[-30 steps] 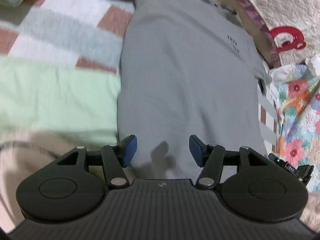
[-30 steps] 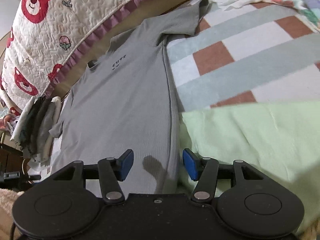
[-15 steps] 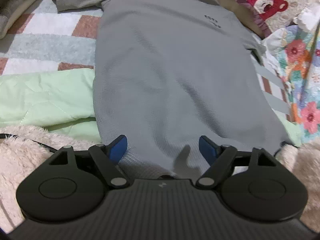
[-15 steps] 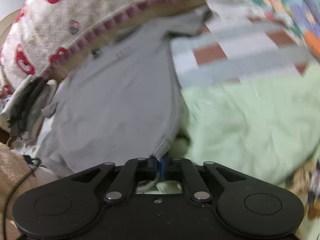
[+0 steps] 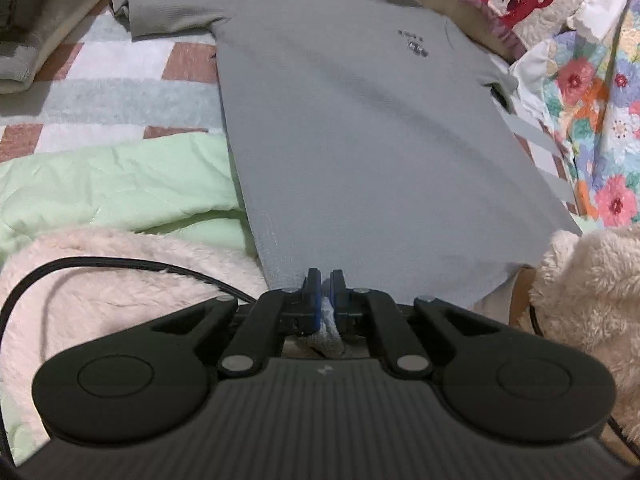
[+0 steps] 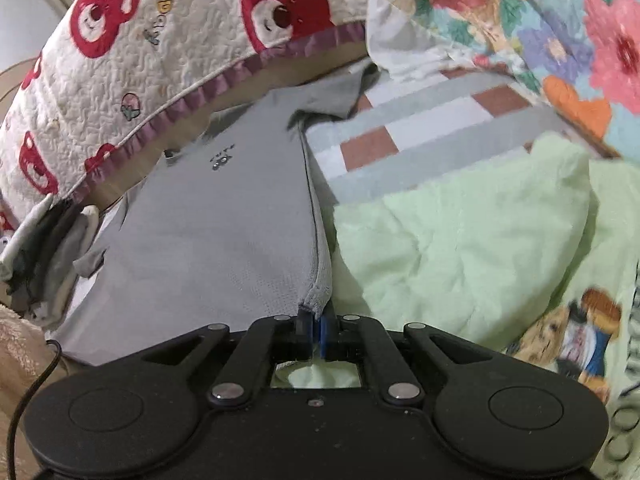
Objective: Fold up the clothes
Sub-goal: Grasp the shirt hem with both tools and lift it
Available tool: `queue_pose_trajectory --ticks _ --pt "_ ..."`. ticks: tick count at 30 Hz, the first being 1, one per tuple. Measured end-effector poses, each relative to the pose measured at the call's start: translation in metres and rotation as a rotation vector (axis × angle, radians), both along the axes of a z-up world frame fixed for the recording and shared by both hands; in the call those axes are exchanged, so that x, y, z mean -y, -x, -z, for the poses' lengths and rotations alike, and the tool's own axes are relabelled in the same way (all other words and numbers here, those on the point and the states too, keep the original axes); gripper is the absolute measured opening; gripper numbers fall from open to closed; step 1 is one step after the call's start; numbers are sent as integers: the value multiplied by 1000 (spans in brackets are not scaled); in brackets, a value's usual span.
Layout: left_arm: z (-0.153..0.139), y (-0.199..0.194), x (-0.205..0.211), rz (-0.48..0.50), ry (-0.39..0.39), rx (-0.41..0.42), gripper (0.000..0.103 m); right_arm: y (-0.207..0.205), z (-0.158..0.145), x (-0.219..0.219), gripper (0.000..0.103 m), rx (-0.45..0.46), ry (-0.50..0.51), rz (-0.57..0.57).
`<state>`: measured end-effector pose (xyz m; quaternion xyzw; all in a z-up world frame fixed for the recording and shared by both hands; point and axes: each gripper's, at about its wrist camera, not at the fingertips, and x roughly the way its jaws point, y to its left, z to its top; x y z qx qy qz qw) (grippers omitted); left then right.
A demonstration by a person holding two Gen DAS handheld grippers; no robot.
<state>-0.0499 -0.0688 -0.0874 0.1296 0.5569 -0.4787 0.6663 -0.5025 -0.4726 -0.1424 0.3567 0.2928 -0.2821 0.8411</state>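
Lying flat is one shirt [image 5: 360, 128]. Two grippers, left [image 5: 325, 282] and right [image 6: 314, 322], now pinch its near hem; the left was wide open before.

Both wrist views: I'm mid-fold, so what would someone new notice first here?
The grey T-shirt dominates, spread flat down the checked bedspread with its collar far from the cameras. Each gripper is shut on its near hem: the left gripper a little in from the hem's left end, the right gripper at a bottom corner. Beside it lie a pale green quilt and a red-bear quilt.
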Motion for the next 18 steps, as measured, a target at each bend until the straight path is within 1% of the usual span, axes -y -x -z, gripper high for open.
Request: queue_pose_trajectory --ticks 2,3,6,7,8,9,10,12,15,18 --pt "-4 0 0 -16 9 40 3 -8 -5 -9 4 2 6 -4" --pt "-11 2 -1 -24 21 54 3 -8 -9 -8 4 24 5 -12" --pt "-31 8 -6 -50 65 74 3 6 -31 -9 4 186 6 -37" --pt "-35 8 -8 -52 72 79 3 8 -34 -9 4 179 17 -37" --pt "-38 8 -9 -51 76 82 3 7 -34 -10 4 143 39 -40" --pt "-34 8 -7 -54 58 86 3 5 -29 -9 4 97 57 -47" --pt "-27 7 -4 -58 29 90 3 1 -20 -7 4 52 53 -52" --pt "-12 8 3 -67 -26 99 3 -3 0 -2 4 9 2 -50" --pt "-2 17 6 -50 -48 132 3 -1 5 -1 4 20 -7 -50" --pt "-9 20 4 -47 -32 168 3 -2 0 1 4 19 13 -75"
